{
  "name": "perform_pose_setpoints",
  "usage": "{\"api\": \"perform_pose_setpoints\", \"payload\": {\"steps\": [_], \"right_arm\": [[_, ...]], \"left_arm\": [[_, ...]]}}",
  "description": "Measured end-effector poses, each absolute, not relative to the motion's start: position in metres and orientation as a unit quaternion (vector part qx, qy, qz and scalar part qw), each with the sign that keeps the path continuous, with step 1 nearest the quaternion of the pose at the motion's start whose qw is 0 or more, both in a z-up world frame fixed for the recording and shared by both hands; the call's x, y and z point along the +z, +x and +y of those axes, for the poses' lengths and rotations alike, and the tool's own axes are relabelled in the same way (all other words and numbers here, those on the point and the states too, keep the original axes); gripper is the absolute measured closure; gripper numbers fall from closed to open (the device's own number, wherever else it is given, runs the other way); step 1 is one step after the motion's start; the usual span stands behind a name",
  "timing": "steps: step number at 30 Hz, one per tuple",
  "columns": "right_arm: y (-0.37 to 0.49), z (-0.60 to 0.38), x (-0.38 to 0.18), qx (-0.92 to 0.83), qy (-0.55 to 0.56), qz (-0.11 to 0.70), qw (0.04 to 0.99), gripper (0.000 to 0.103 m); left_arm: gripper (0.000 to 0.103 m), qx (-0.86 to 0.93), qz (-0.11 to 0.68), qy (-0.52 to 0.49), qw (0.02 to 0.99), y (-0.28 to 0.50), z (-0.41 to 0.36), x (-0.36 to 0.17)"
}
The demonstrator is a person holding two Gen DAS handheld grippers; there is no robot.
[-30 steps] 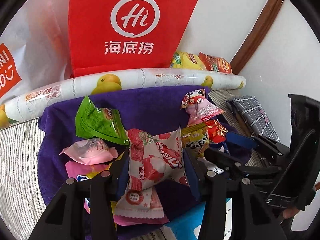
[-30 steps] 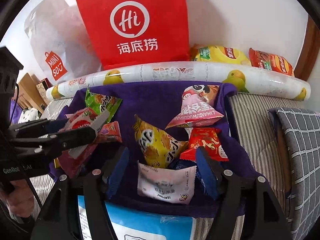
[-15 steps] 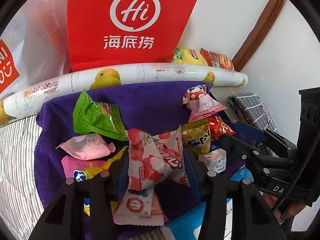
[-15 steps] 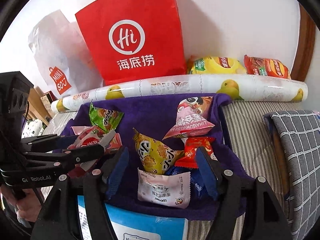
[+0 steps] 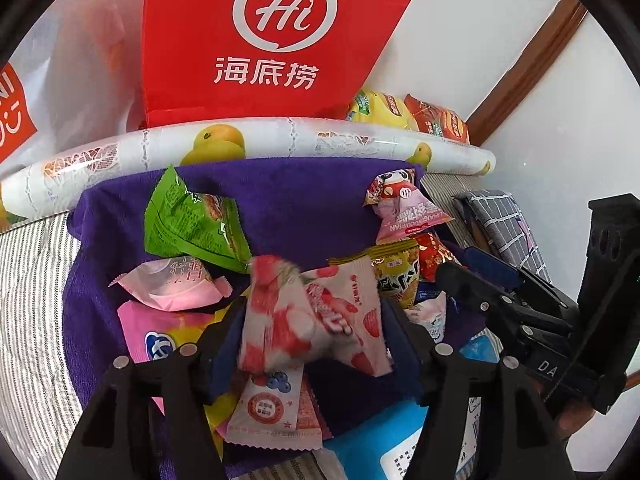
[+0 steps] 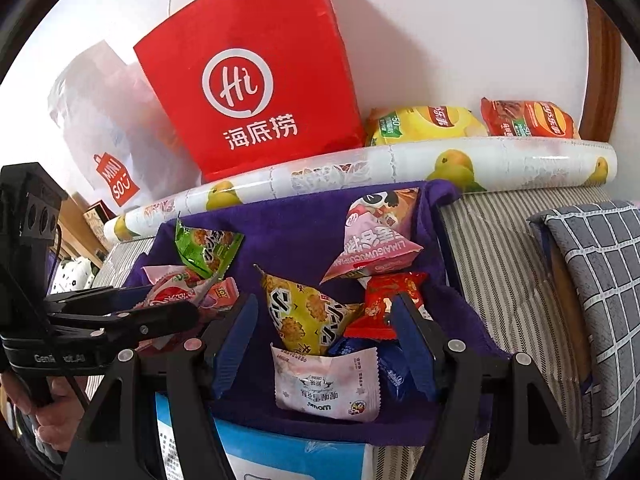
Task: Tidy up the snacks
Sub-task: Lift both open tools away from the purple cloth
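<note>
Snacks are lying scattered on a purple towel; its middle strip is staying bare, a fruit-print roll edging the far side. Left gripper jaws are opening, a strawberry packet sitting blurred between them. Right gripper is hanging open over the yellow packet and white sachet. Red bag is standing behind.

Beyond my claws I note a red paper bag upright against the wall, a fruit-printed roll lying before it.
</note>
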State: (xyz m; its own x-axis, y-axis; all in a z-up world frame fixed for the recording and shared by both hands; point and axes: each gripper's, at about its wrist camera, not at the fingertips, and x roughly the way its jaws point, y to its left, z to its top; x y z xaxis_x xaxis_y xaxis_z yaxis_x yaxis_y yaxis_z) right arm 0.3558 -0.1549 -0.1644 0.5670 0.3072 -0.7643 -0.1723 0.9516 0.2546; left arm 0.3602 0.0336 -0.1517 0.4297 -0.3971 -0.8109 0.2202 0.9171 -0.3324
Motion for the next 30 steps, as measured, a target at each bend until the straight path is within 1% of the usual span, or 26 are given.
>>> {"api": "perform_pose_setpoints", "payload": {"steps": [4, 9, 19, 22, 25, 30], "right_arm": [[0.356, -0.155, -0.165, 0.138, 0.078, 0.445, 0.882, 0.034], [0.356, -0.155, -0.165, 0.141, 0.078, 0.442, 0.882, 0.034], [0.354, -0.163, -0.156, 0.134, 0.096, 0.436, 0.885, 0.034], [0.348, -0.165, -0.144, 0.131, 0.093, 0.431, 0.888, 0.034], [0.336, -0.163, -0.128, 0.123, 0.074, 0.423, 0.895, 0.034], [0.311, -0.161, -0.104, 0.104, 0.043, 0.406, 0.907, 0.033]], "left_arm": [[0.033, -0.188, 0.497, -0.088, 0.843, 0.358, 0.032, -0.147], [0.024, -0.186, 0.484, -0.080, 0.852, 0.353, 0.031, -0.136], [0.023, -0.165, 0.480, -0.076, 0.858, 0.350, 0.035, -0.125], [0.023, -0.160, 0.472, -0.072, 0.864, 0.347, 0.036, -0.110], [0.023, -0.161, 0.453, -0.068, 0.874, 0.338, 0.038, -0.097], [0.023, -0.156, 0.446, -0.057, 0.880, 0.328, 0.035, -0.082]]}}
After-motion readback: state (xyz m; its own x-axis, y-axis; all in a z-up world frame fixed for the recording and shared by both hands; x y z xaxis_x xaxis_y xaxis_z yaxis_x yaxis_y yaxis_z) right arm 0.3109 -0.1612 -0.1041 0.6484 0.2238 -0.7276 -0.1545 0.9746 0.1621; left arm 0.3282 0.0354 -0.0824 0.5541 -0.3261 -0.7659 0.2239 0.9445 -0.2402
